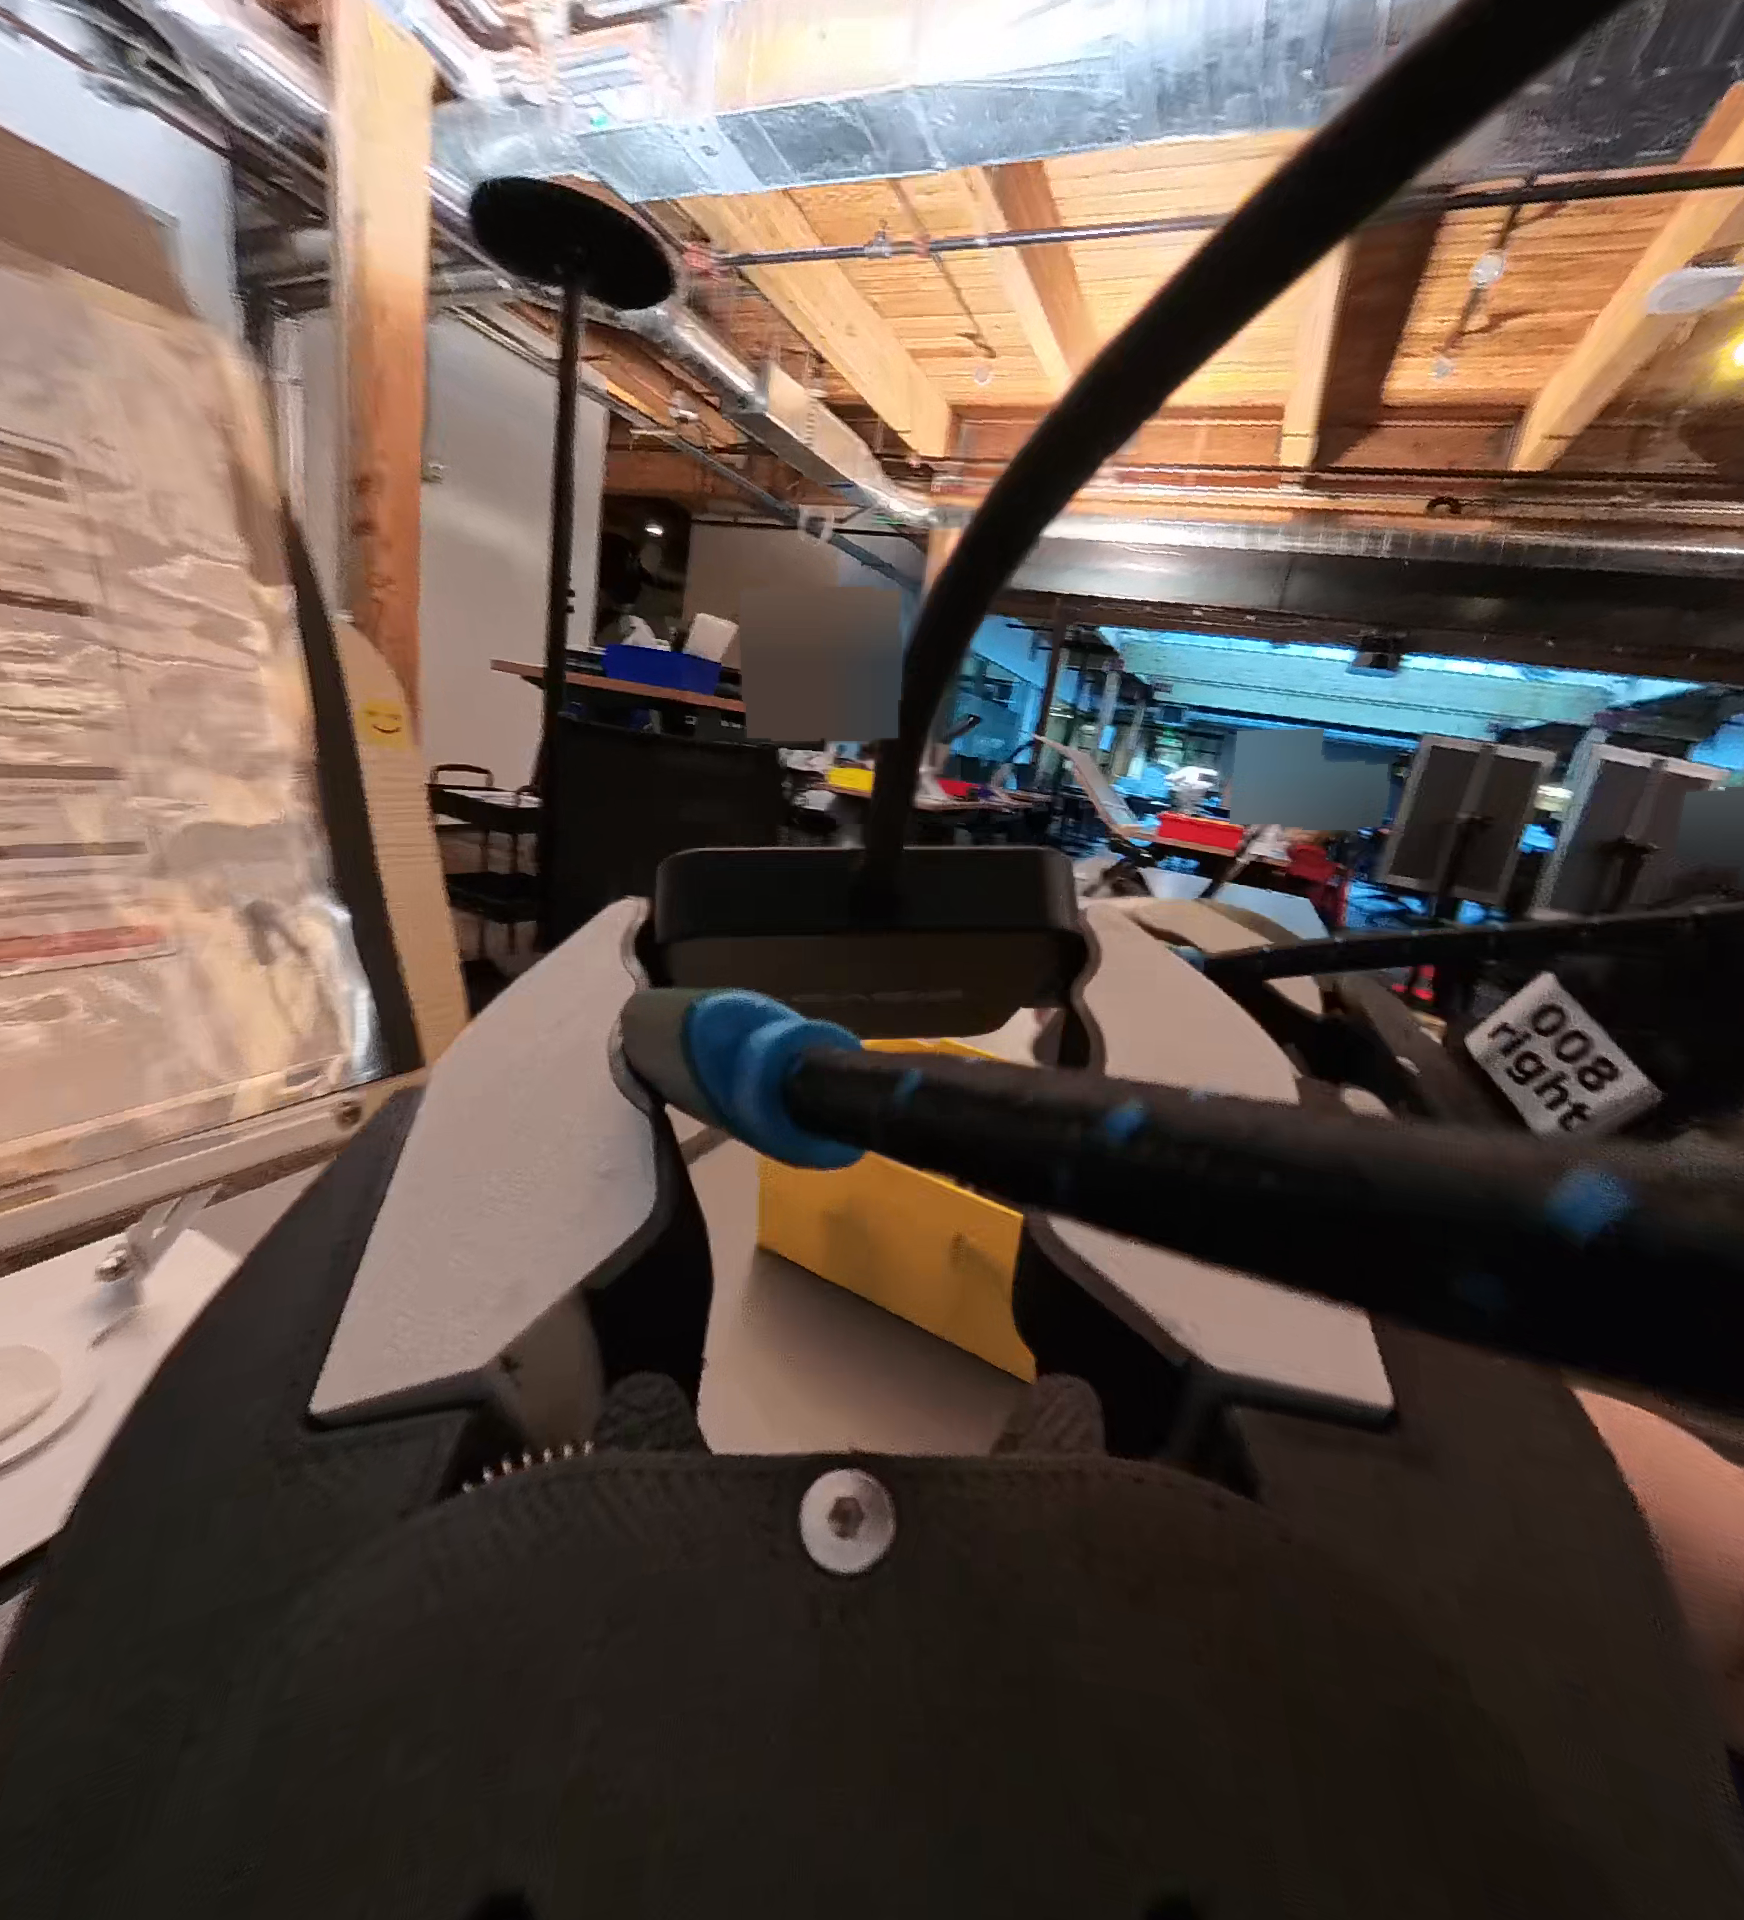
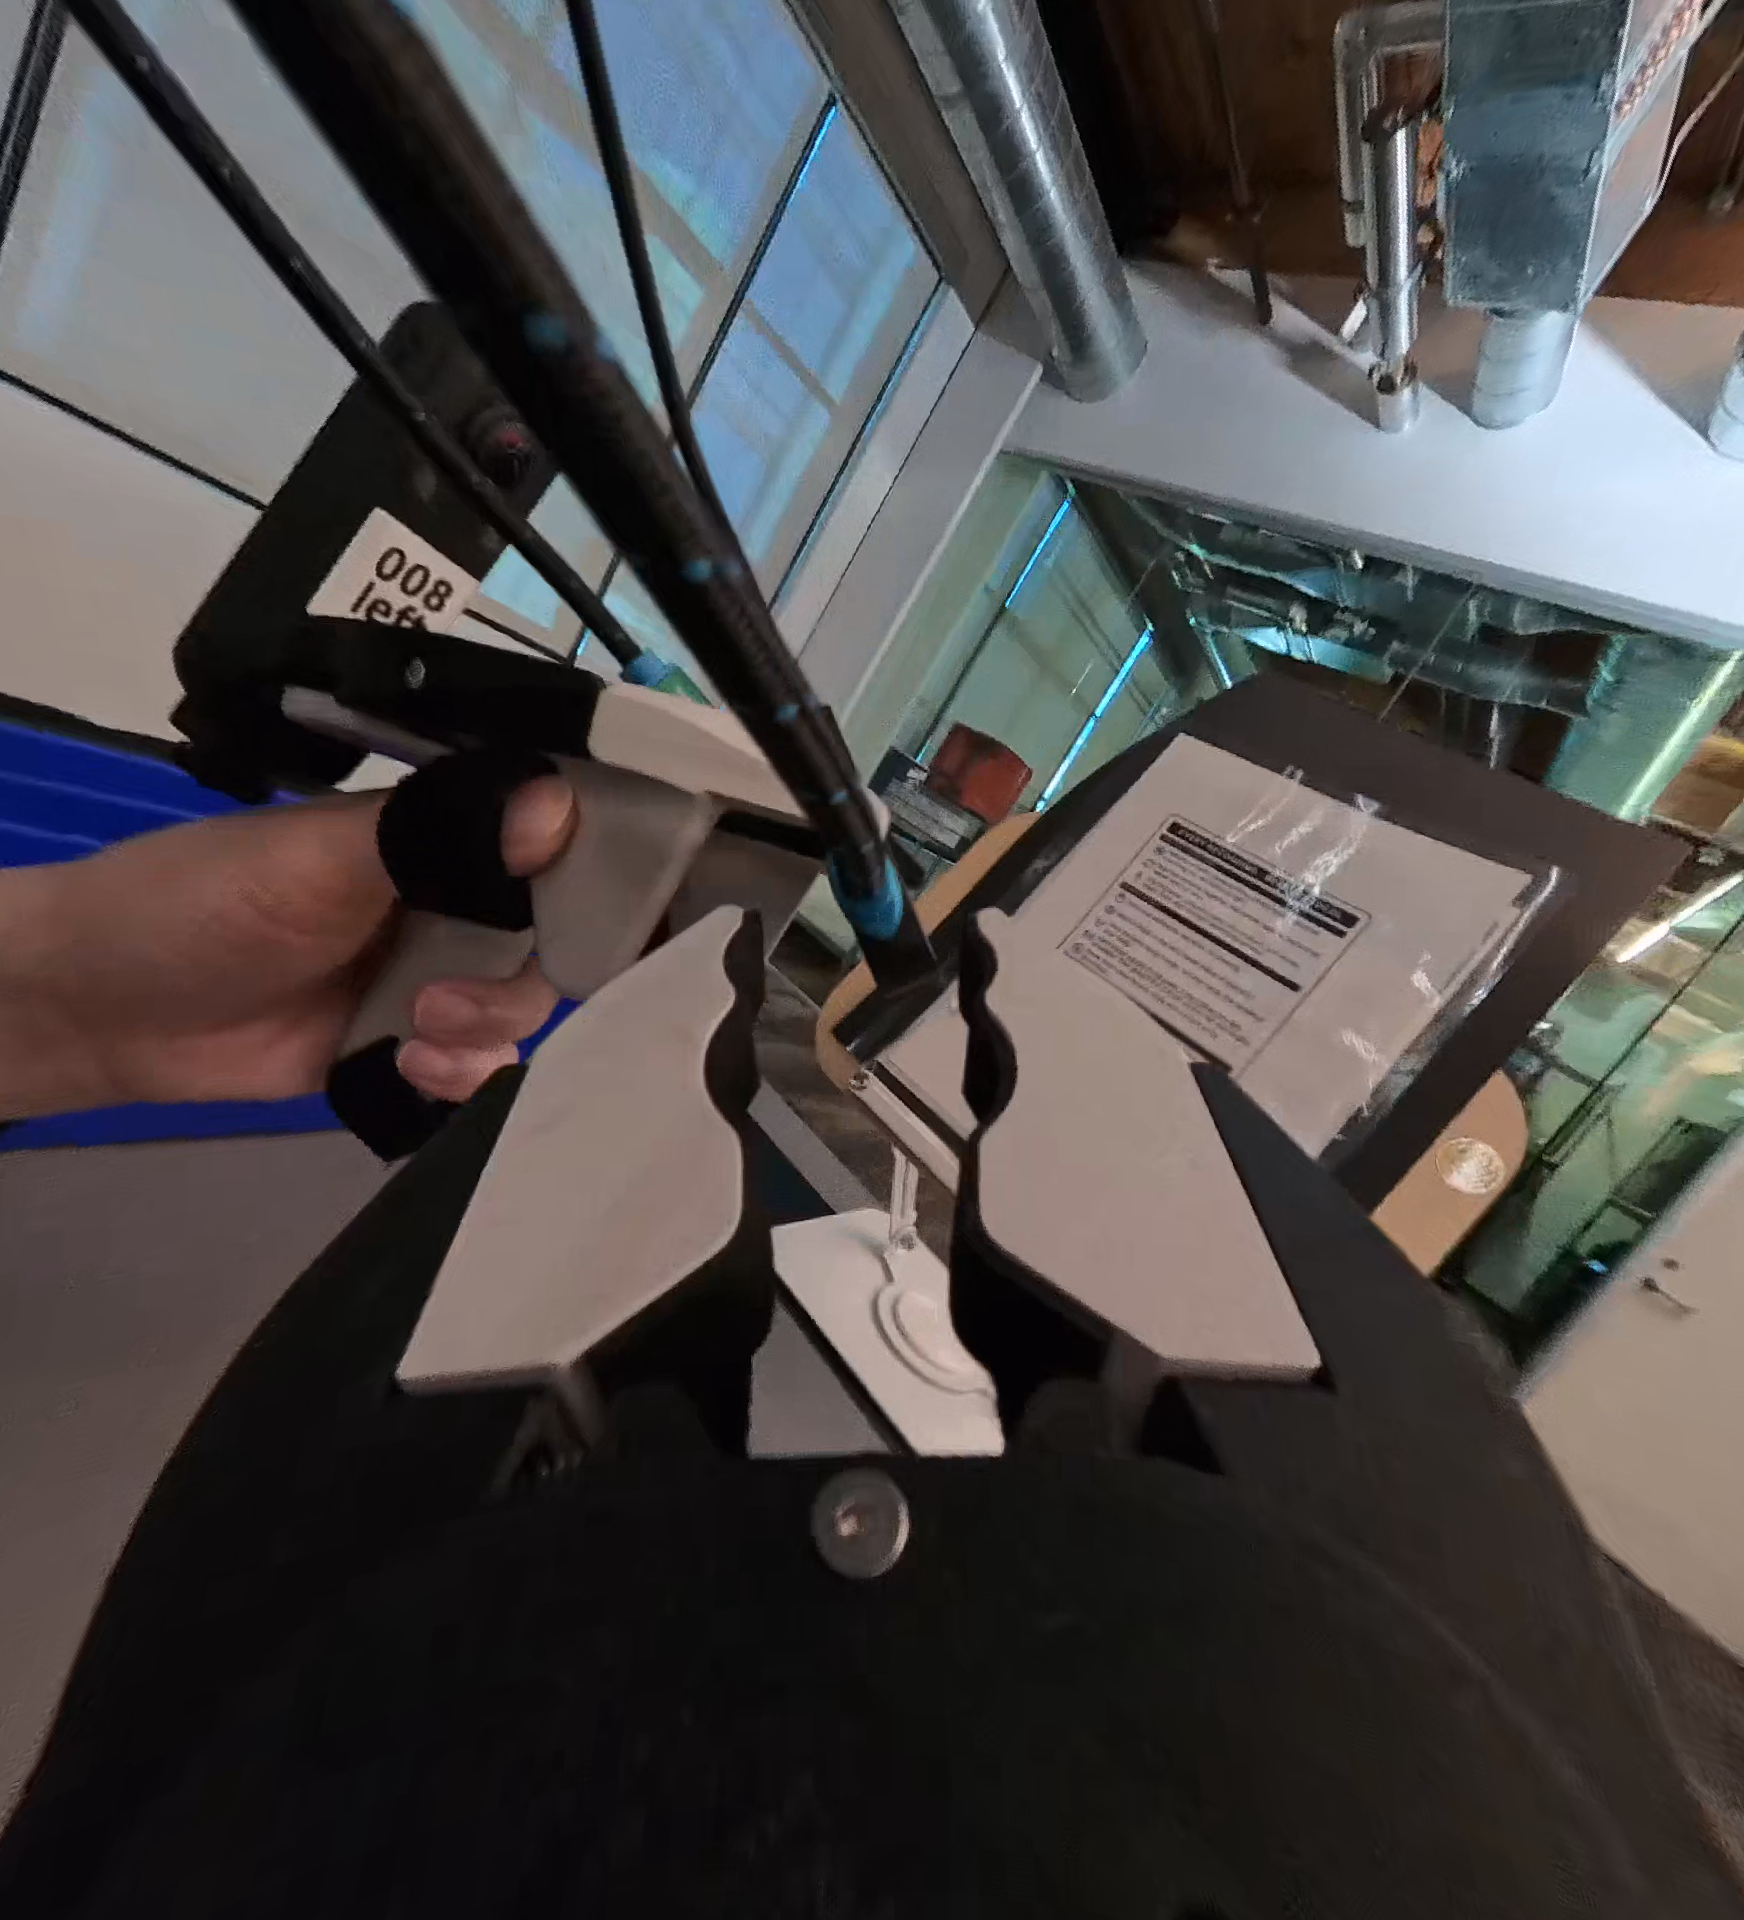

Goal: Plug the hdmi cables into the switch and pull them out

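My left gripper (image 1: 863, 971) is shut on the black switch box (image 1: 863, 894), holding it by its sides above the table. A black cable (image 1: 1076, 395) rises from the switch's far side. A braided black-and-blue HDMI cable (image 1: 1211, 1153) ends in a blue-collared plug (image 1: 743, 1070) at the switch's near face, by the left finger. In the right wrist view my right gripper (image 2: 857, 935) is open, with that plug (image 2: 883, 914) between its fingertips and untouched by either finger. A hand holds the left gripper (image 2: 639, 748) there.
A yellow block (image 1: 889, 1236) lies on the white table under the switch. A clear sign stand with a printed sheet (image 1: 99, 727) stands close on the left and also shows in the right wrist view (image 2: 1263, 935). A blue bin (image 2: 37, 790) sits behind the hand.
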Demonstrator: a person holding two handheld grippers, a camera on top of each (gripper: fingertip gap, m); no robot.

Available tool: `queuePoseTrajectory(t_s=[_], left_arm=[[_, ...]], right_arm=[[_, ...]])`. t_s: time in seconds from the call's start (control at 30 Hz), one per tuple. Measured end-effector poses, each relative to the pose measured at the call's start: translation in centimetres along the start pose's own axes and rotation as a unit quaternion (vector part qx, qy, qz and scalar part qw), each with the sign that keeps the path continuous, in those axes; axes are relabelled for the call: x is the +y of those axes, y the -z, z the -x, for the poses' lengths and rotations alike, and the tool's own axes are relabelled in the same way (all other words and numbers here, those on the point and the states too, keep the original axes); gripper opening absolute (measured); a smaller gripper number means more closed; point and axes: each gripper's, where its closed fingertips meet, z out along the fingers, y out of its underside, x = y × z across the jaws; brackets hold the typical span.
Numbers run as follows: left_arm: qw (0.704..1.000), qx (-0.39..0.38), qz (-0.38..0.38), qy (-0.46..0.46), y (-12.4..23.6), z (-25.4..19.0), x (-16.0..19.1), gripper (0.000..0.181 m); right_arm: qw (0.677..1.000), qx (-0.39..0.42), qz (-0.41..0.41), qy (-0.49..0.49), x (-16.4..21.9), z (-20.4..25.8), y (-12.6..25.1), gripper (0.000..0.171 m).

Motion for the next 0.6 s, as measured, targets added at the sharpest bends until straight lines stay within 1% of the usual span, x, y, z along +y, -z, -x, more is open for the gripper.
queuePoseTrajectory(t_s=[0.07, 0.1, 0.17, 0.23, 0.3, 0.37, 0.47, 0.6], left_arm=[[0.999, 0.041, 0.002, 0.002, -0.3, -1.5, 0.2, 0.071], [0.998, 0.063, 0.000, 0.005, -0.4, -2.3, 0.2, 0.074], [0.995, 0.101, 0.001, 0.013, -0.4, -3.6, 0.3, 0.072], [0.992, 0.121, 0.000, 0.025, -0.4, -4.3, 0.2, 0.072], [0.991, 0.130, -0.009, 0.032, -0.3, -4.7, -0.1, 0.072], [0.991, 0.125, -0.032, 0.034, -0.2, -4.9, -0.8, 0.071], [0.990, 0.126, -0.058, 0.037, 0.1, -5.2, -1.3, 0.071], [0.986, 0.139, -0.086, 0.035, 0.5, -5.4, -1.9, 0.073]], right_arm=[[0.999, 0.016, 0.019, 0.038, 0.3, -0.4, 0.0, 0.038], [0.998, 0.020, 0.026, 0.058, 0.5, -0.5, 0.0, 0.038], [0.995, 0.028, 0.032, 0.090, 0.7, -0.6, 0.2, 0.027], [0.990, 0.044, 0.017, 0.134, 0.1, -0.7, 0.7, 0.016], [0.980, 0.064, 0.022, 0.190, -0.3, -0.5, 0.9, 0.015], [0.972, 0.095, 0.020, 0.213, -0.8, -0.4, 1.0, 0.014], [0.966, 0.120, 0.014, 0.228, -1.2, 0.0, 1.1, 0.014], [0.970, 0.117, 0.008, 0.214, -1.1, 1.0, 0.9, 0.014]])
